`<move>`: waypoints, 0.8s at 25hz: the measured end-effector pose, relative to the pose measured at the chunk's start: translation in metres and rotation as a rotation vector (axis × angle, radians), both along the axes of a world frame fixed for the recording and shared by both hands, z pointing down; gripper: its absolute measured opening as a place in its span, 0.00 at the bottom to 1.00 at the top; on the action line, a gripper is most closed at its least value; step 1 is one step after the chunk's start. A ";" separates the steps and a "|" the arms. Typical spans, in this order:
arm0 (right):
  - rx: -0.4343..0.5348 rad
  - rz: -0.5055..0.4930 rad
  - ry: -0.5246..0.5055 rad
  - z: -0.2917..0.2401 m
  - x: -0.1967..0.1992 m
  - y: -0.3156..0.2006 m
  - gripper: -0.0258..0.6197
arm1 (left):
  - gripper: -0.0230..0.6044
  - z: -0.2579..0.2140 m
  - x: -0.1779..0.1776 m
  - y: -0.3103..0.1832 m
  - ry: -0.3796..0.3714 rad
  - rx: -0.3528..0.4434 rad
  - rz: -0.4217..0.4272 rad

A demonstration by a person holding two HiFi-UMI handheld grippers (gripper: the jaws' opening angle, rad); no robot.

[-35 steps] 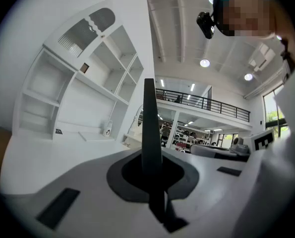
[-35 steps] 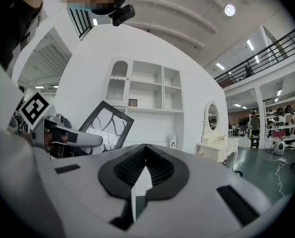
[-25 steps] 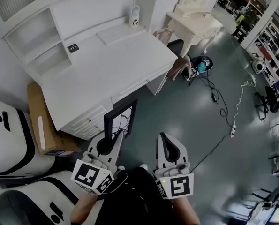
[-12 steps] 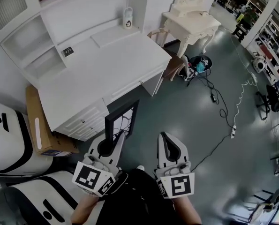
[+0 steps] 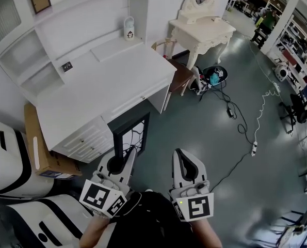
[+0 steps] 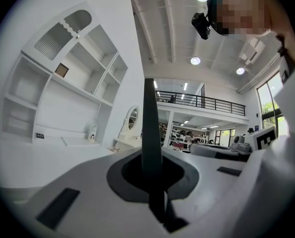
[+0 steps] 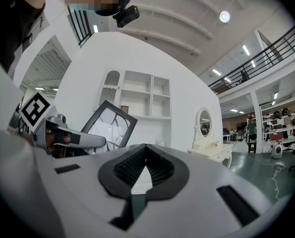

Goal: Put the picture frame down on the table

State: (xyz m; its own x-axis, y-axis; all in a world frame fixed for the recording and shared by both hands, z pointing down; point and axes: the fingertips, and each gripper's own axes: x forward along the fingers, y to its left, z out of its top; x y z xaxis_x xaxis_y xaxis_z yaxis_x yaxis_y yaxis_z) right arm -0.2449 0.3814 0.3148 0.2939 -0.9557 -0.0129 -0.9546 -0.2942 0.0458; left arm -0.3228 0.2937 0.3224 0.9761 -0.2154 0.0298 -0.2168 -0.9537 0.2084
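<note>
Head view: my left gripper (image 5: 128, 153) has its jaws clamped on the bottom edge of the frame (image 5: 133, 133), which stands upright over the floor (image 5: 205, 123) just off the table (image 5: 107, 81) front; right gripper (image 5: 180, 153) beside it, jaws closed, empty

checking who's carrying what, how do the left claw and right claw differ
The left claw grips the picture frame by its edge; the right claw is shut on nothing. The frame sticks up from the left claw; nothing rises from the right claw. Both are held side by side above the floor.
</note>
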 end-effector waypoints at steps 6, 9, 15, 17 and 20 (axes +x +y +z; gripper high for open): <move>-0.002 0.032 0.029 0.001 0.026 0.033 0.04 | 0.06 -0.002 0.029 0.026 0.006 0.012 0.015; 0.005 0.044 0.025 0.003 0.031 0.039 0.04 | 0.06 0.001 0.036 0.031 0.003 0.012 0.030; 0.007 0.076 0.013 0.012 0.036 0.042 0.04 | 0.06 0.006 0.048 0.030 -0.007 0.017 0.073; 0.000 0.087 0.006 0.016 0.040 0.043 0.04 | 0.06 0.006 0.055 0.029 -0.011 0.028 0.090; -0.002 0.114 -0.002 0.020 0.055 0.041 0.04 | 0.06 0.008 0.074 0.022 -0.012 0.029 0.108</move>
State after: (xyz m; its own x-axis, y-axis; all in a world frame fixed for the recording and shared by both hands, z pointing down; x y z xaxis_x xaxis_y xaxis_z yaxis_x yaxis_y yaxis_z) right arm -0.1902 0.4223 0.3346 0.4007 -0.9161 -0.0106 -0.9151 -0.4008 0.0444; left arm -0.2485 0.3153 0.3307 0.9933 -0.1096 0.0375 -0.1145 -0.9772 0.1788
